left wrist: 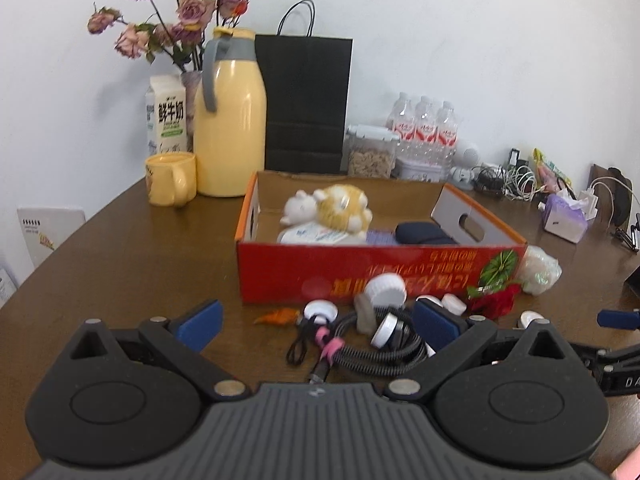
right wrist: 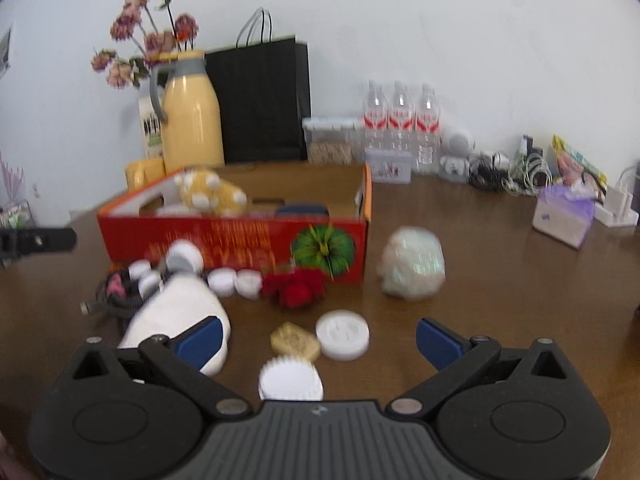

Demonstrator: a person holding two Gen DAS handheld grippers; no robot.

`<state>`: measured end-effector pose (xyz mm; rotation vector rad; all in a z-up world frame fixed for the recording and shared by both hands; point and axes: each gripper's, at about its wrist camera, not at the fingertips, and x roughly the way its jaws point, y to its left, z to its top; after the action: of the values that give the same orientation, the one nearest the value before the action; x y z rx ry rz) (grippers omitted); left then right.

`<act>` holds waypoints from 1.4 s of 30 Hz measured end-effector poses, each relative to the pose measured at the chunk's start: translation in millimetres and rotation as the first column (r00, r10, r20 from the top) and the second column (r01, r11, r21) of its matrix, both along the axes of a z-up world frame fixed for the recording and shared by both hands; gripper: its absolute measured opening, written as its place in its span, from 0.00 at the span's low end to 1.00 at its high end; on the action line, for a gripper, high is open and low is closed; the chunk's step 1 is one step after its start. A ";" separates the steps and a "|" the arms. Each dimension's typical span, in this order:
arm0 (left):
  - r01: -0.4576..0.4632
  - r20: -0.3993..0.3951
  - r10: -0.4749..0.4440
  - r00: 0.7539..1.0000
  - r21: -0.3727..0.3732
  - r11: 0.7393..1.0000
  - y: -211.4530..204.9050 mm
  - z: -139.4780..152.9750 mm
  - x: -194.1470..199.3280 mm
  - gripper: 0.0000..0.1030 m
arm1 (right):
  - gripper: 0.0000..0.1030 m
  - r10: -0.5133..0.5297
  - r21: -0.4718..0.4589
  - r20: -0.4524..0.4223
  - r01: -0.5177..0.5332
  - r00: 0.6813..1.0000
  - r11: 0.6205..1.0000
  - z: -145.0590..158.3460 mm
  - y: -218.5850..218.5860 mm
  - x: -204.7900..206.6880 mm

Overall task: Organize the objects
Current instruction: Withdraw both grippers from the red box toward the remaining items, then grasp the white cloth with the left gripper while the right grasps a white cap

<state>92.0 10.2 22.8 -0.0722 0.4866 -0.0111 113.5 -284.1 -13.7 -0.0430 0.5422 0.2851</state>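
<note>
A dark brown wooden table [left wrist: 132, 264] stands against a white wall. At mid-frame sits the red cardboard box [left wrist: 360, 268], open-topped, holding a yellow-and-white plush toy [left wrist: 332, 208] and a dark blue pouch [left wrist: 420, 233]. Along its near wall lies clutter: a coiled black cable [left wrist: 376, 346] with a pink tie, small white caps [right wrist: 234, 282], a red fabric flower [right wrist: 294, 288] and a crumpled pale bag [right wrist: 412, 264] at the box's right corner. Lower in the right wrist view lie a white device [right wrist: 180, 320], a round white lid [right wrist: 342, 334], a gold packet [right wrist: 295, 340] and a white brush head [right wrist: 290, 380]. Behind the box stand a yellow thermos [left wrist: 230, 120], a black paper bag [left wrist: 306, 104] and water bottles [left wrist: 424, 128]. The left gripper [left wrist: 316, 324] and right gripper [right wrist: 318, 340] both gape wide, empty.
</note>
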 end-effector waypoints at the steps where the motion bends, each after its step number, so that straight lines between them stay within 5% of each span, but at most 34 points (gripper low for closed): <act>1: -0.001 -0.006 0.001 1.000 0.001 1.000 1.0 -1.8 -1.7 1.00 | 1.00 0.001 -0.008 -0.014 -0.002 1.000 1.000 -4.5 -0.8 -1.2; 7: -0.006 -0.041 0.006 0.999 -0.003 1.000 2.7 -11.4 -4.4 1.00 | 0.92 0.025 -0.008 -0.053 -0.025 0.998 1.000 -17.7 2.9 -1.3; 13: -0.003 -0.055 0.003 0.999 -0.006 1.000 1.9 -15.2 -4.4 1.00 | 0.69 0.063 -0.012 -0.083 -0.064 0.995 0.998 -25.8 12.3 2.5; 18: 0.012 -0.068 -0.013 0.998 -0.010 1.000 -3.5 -18.6 -2.9 1.00 | 0.38 0.072 -0.004 -0.090 -0.073 0.993 0.997 -28.4 12.2 4.9; 32: 0.097 -0.116 -0.097 0.989 -0.008 0.995 -60.1 -23.2 9.7 1.00 | 0.38 0.107 0.000 -0.003 -0.107 0.994 0.994 -10.4 3.2 6.8; 42: 0.083 -0.145 -0.074 0.987 0.053 0.995 -120.4 -36.7 30.1 1.00 | 0.38 0.121 0.005 0.047 -0.121 0.992 0.993 1.5 -16.3 20.0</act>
<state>122.1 -110.1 -14.0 0.0041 0.6322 -0.0695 133.5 -300.3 -12.2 -0.0749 0.4932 0.4039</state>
